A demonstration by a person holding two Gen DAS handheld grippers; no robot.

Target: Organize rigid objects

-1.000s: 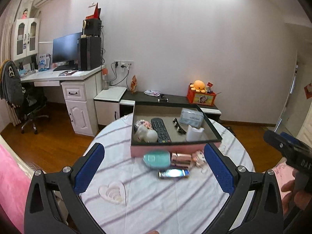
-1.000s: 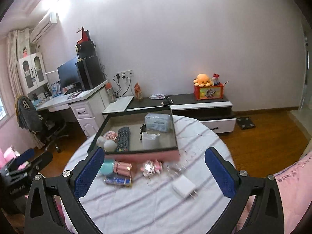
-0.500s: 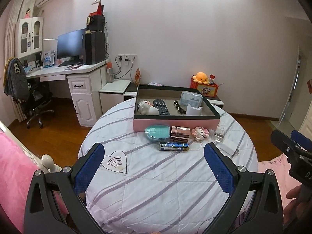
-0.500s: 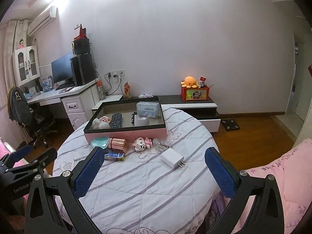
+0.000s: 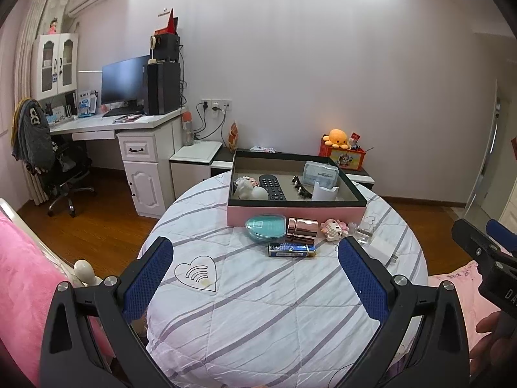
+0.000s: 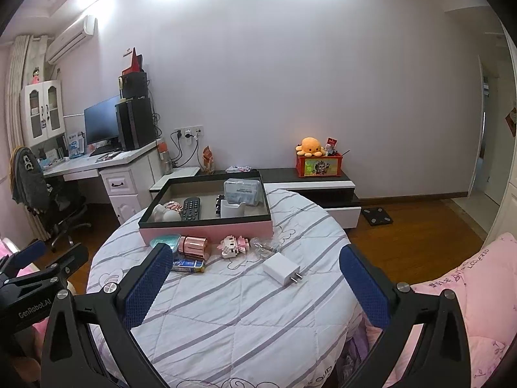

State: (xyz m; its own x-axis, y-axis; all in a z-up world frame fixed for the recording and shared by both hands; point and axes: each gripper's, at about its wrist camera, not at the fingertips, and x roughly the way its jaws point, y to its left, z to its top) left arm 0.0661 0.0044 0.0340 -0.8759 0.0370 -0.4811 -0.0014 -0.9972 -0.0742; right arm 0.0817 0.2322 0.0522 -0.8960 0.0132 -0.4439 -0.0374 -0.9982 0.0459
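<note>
A pink box (image 5: 295,212) (image 6: 206,229) with a dark rim stands at the far side of the round table and holds a remote (image 5: 273,186), a white figure, a clear case and other items. In front of it lie a teal case (image 5: 265,228), a rose-gold cylinder (image 5: 302,229) (image 6: 194,247), a pink block toy (image 5: 333,228) (image 6: 234,245), a blue tin (image 5: 291,249) (image 6: 188,265) and a white charger (image 6: 281,270). My left gripper (image 5: 255,274) and right gripper (image 6: 255,278) are open, empty, held back above the table's near edge.
The round table (image 5: 258,307) has a striped white quilted cover. Pink bedding (image 6: 468,291) lies to the right and left. A desk with monitor (image 5: 124,80), an office chair (image 5: 61,168) and a low TV cabinet (image 6: 310,184) stand behind on the wood floor.
Both grippers have pulled back and away from the table; the box and loose items now look smaller and farther. Both stay open and empty.
</note>
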